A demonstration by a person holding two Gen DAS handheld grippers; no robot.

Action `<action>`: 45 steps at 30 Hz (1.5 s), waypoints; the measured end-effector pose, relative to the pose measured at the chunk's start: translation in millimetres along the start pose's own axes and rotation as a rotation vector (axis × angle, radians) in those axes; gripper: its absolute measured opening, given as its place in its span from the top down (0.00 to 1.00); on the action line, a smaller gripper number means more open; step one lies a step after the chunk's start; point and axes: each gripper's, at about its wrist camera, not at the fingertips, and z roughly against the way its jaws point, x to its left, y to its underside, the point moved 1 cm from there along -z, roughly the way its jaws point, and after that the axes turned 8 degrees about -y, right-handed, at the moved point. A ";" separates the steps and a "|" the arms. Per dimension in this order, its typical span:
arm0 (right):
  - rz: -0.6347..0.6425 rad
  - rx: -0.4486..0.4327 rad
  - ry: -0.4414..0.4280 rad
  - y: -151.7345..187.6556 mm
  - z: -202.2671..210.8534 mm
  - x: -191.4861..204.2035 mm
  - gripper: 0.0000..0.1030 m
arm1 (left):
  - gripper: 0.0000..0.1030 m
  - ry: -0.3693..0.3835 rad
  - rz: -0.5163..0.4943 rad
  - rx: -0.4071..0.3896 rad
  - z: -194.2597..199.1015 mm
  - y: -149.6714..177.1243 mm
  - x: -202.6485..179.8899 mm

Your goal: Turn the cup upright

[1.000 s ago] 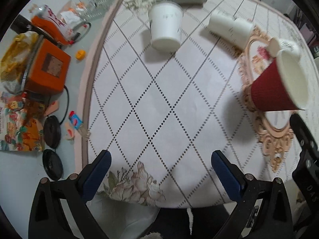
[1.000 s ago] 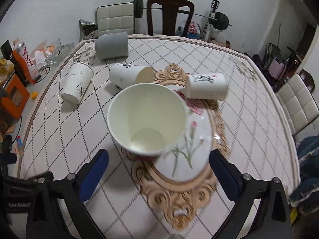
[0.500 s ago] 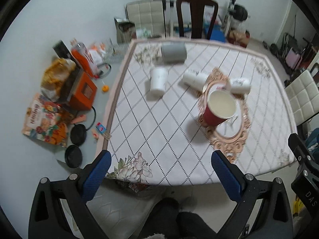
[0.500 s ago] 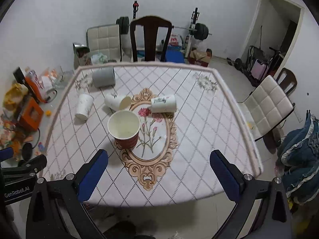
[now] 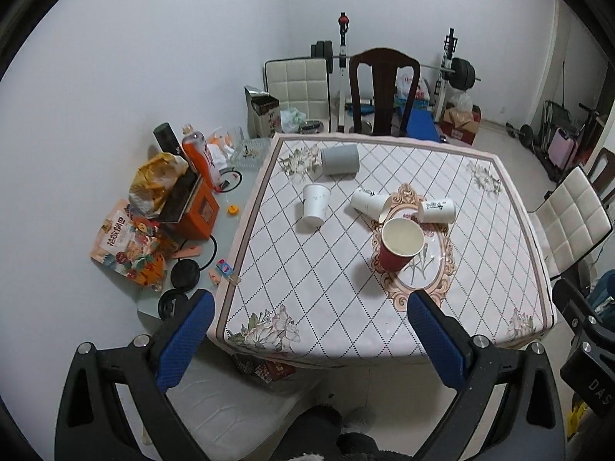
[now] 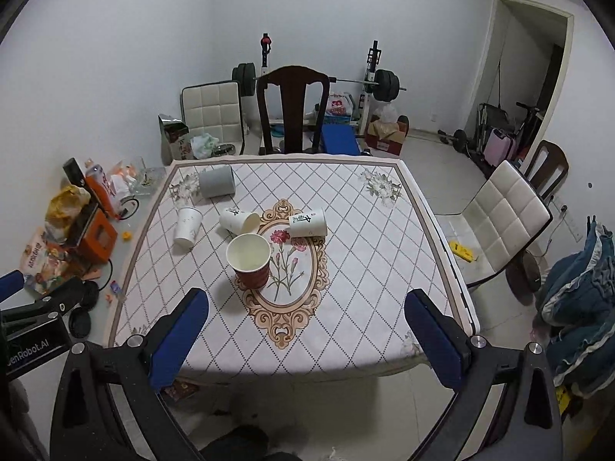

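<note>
A red paper cup (image 5: 398, 246) (image 6: 250, 260) stands upright, mouth up, near the middle of the table (image 5: 315, 307) (image 6: 376, 326). A grey cup (image 5: 340, 159) (image 6: 216, 181) and two white cups (image 5: 369, 203) (image 5: 437, 210) lie on their sides. Another white cup (image 5: 315, 204) (image 6: 186, 227) stands mouth down. My left gripper (image 5: 307, 340) is open and empty, high above the table's near edge. My right gripper (image 6: 305, 340) is open and empty, also high and well back from the cups.
A side surface left of the table holds an orange box (image 5: 198, 213), snack bags (image 5: 128, 246) and bottles. A dark wooden chair (image 6: 292, 111) and a barbell rack stand behind the table. A white chair (image 6: 503, 219) stands to the right.
Both grippers have pulled far up and back from the table, open and empty. The red cup stays upright where it stood.
</note>
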 end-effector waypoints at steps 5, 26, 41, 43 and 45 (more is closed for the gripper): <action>0.009 -0.028 -0.003 -1.6 22.0 0.6 0.00 | 0.01 0.001 0.000 -0.021 14.6 3.9 -1.5; 0.013 -0.013 -0.023 -6.6 19.9 -1.5 0.00 | 0.00 -0.031 0.023 -0.041 20.0 2.7 -4.3; 0.013 0.002 -0.041 -7.0 6.1 6.1 0.00 | 0.00 -0.025 0.023 -0.036 17.9 1.7 -5.1; 0.011 0.007 -0.045 -6.8 4.8 6.8 0.00 | 0.00 -0.026 0.021 -0.037 17.8 1.9 -5.1; 0.011 0.011 -0.048 -6.0 3.8 8.7 0.00 | 0.00 -0.025 0.023 -0.035 17.9 2.1 -4.8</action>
